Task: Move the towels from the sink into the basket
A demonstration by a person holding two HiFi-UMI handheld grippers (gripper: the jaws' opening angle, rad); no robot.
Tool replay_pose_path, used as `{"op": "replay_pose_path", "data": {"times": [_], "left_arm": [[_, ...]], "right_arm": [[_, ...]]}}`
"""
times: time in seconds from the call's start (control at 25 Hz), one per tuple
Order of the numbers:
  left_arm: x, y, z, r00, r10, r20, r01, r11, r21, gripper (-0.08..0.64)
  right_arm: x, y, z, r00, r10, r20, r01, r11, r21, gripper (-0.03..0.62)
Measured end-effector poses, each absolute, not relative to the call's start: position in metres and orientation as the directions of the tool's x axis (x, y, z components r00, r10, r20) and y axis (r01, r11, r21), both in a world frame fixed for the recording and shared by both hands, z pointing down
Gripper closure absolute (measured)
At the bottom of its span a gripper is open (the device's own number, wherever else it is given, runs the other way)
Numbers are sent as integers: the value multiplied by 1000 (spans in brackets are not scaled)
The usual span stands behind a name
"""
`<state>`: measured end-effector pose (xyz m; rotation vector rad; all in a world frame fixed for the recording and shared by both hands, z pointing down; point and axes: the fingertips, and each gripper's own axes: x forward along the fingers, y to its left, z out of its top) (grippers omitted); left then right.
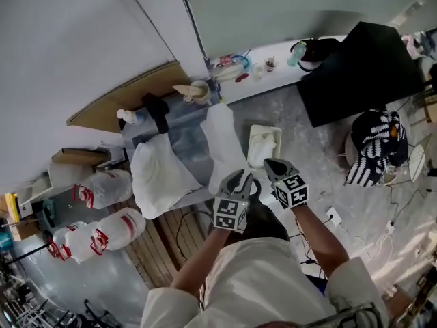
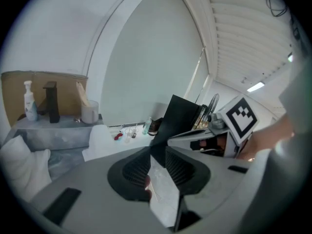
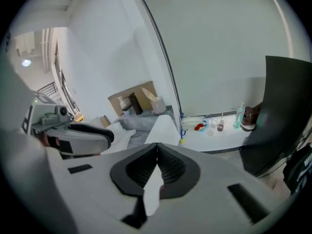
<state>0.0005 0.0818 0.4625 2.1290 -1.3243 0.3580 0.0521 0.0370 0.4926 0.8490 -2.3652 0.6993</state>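
Left gripper (image 1: 244, 181): jaws part open with a narrow gap. In its own view I see only the mottled floor (image 1: 321, 156) through the gap, nothing clamped. Right gripper (image 1: 274, 166): jaw tips are together. I see no cloth pinched at the tips and nothing hangs from it in the head view.

Both grippers sit side by side, close in front of the person's chest, pointing toward the sink (image 1: 181, 134). Neither touches a towel.

Neither towel is in the basket. The left-hand towel (image 1: 160, 173) hangs over the sink's front edge toward the person. The right-hand towel (image 1: 224, 149) is draped over the sink's right end, and its lower end comes down just beside the left gripper's tips.

The basket (image 1: 265, 127) is a white rectangular tub on the floor, just right of the sink and of the right-hand towel, ahead of the right gripper. There's something pale inside it; I can't tell what.

On the back of the sink:
- a black faucet (image 1: 158, 111)
- a soap bottle (image 1: 126, 117)
- a cup (image 1: 198, 91)

Cardboard (image 1: 130, 94) stands behind it against the wall. Clear bags with red handles (image 1: 109, 186) lie on the floor left of the sink. A black panel (image 1: 362, 67) stands well to the right.
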Motion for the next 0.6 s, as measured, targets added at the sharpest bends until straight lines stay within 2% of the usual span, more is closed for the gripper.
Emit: {"op": "replay_pose_path", "data": {"times": [0.6], "left_arm": [[-113, 118, 408, 346, -821, 454, -928, -227, 296, 545]], "right_arm": [[-14, 70, 450, -718, -352, 600, -591, 765, -258, 589]]}}
